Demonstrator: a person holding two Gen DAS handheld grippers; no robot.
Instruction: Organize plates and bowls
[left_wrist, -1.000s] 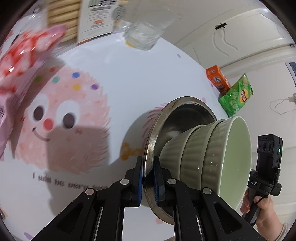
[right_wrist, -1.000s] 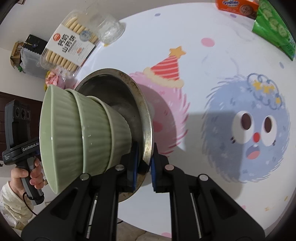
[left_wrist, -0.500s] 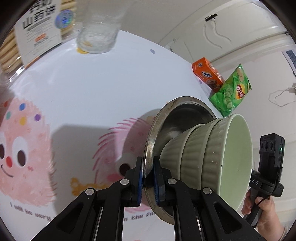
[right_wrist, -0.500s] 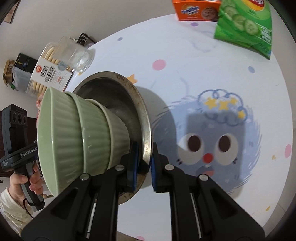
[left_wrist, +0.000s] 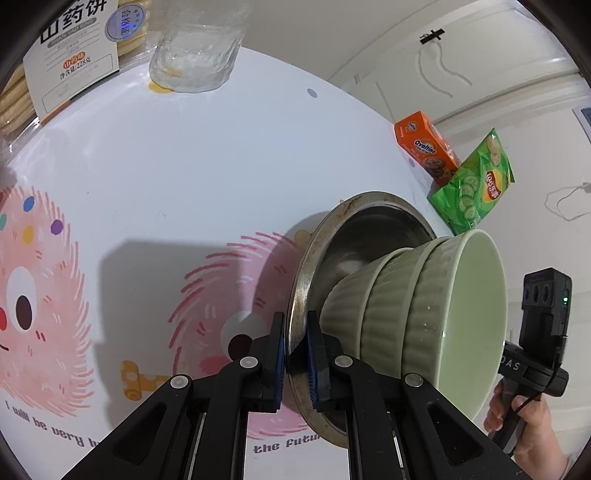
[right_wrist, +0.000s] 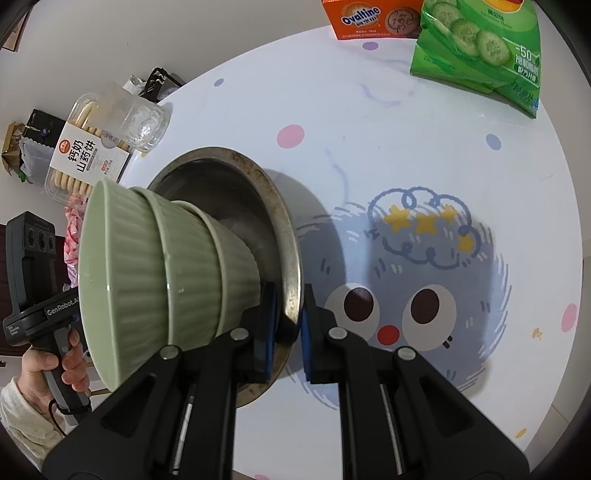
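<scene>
A steel plate (left_wrist: 308, 280) carries a nest of three green ribbed bowls (left_wrist: 399, 317) and hangs above the cartoon-printed table (left_wrist: 207, 162). My left gripper (left_wrist: 295, 332) is shut on the plate's rim on one side. On the opposite side my right gripper (right_wrist: 287, 310) is shut on the same steel plate (right_wrist: 291, 251), with the green bowls (right_wrist: 155, 273) to its left. Each view shows the other hand on its grip handle: the right one (left_wrist: 532, 410) and the left one (right_wrist: 55, 365).
A glass (left_wrist: 195, 48) and a biscuit box (left_wrist: 74, 48) stand at the table's far left. An orange Ovaltine box (left_wrist: 424, 146) and a green chip bag (left_wrist: 472, 188) lie near the far right edge. White wall and door panels lie beyond the table.
Both grippers carried the plate and bowls sideways across the table, from the pink monster print toward the blue one and the snacks. Both grips stayed the same.
</scene>
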